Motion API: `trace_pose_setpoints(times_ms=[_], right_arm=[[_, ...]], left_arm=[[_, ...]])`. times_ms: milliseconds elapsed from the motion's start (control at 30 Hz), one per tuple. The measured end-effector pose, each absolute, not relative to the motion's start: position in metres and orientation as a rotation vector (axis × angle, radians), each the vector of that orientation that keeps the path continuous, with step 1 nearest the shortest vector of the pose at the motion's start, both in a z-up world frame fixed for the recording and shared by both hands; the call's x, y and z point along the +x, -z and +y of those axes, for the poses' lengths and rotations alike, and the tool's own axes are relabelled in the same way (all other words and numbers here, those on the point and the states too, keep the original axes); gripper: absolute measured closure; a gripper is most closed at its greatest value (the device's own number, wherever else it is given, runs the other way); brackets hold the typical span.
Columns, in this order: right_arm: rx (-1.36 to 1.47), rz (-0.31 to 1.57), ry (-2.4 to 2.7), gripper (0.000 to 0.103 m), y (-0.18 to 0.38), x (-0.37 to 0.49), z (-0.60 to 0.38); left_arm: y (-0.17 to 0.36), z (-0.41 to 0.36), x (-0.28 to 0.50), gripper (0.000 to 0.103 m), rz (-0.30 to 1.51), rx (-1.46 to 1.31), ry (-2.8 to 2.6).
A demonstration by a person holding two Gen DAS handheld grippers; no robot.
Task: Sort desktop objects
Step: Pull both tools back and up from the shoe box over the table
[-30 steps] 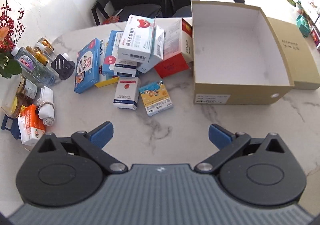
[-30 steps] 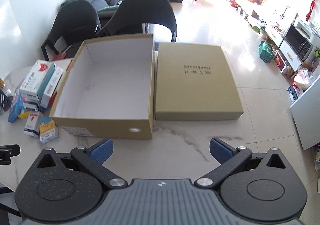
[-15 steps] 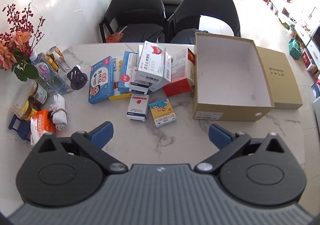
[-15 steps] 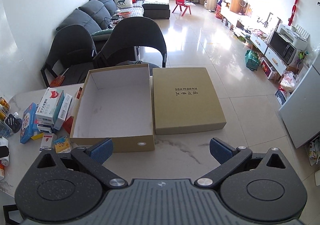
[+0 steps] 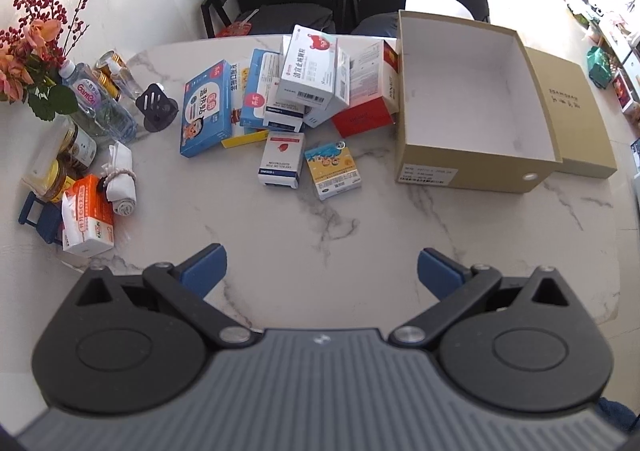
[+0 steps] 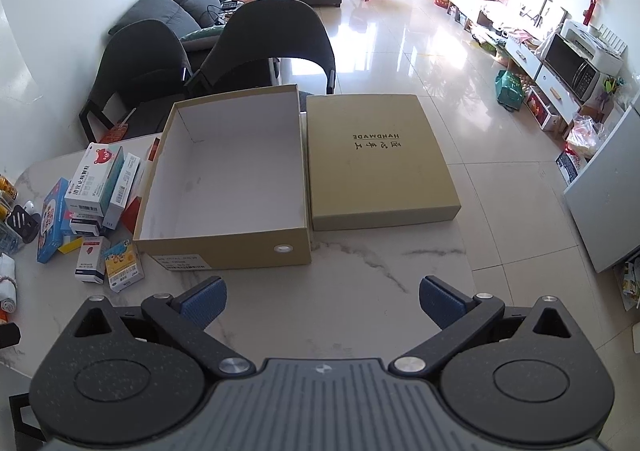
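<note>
**Both tongs open above the worktop, boxes ahead**

I have the left tongs (image 5: 322,271) spread wide with nothing between the blue pads, hovering over bare marble near the worktop's (image 5: 360,227) near edge. Straight ahead of them, well apart, lie two small medicine boxes side by side: a white one with a red mark (image 5: 281,164) and a yellow-and-blue one (image 5: 333,170). Beyond those is the heap of medicine boxes (image 5: 296,91), topped by a white box with a red cartoon figure (image 5: 310,67), with a blue box (image 5: 206,107) on its left flank and a red-and-white box (image 5: 370,91) touching the wall of the open cardboard box (image 5: 472,171). That box sits toward the worktop's right edge, its white inside bare. Its lid (image 5: 576,107) lies just beside it on the right.

At the left edge I see bottles (image 5: 96,99), a flower arrangement (image 5: 32,63), a rolled white cloth (image 5: 122,179) and an orange tissue pack (image 5: 90,217).

My right tongs (image 6: 322,297) are likewise open and hold nothing, hanging above the marble in front of the cardboard box's near wall, the lid ahead and slightly right, the medicine heap far off to the left.
</note>
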State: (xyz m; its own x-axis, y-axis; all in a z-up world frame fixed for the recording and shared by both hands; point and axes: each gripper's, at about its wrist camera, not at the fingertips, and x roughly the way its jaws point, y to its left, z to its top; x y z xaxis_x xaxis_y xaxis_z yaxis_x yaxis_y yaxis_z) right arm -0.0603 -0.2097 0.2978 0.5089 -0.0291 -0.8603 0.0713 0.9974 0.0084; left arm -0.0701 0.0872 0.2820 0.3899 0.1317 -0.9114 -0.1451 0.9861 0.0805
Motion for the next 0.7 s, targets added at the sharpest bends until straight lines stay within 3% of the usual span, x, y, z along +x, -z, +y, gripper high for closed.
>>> trace_pose_setpoints(times_ms=[700], right_arm=[[0.061,1.048,0.005,0.000,-0.2938,-0.0525,-0.2147]], left_arm=[[-0.2866,0.0932,-0.0644,0.000,1.116,-0.049,-0.252]])
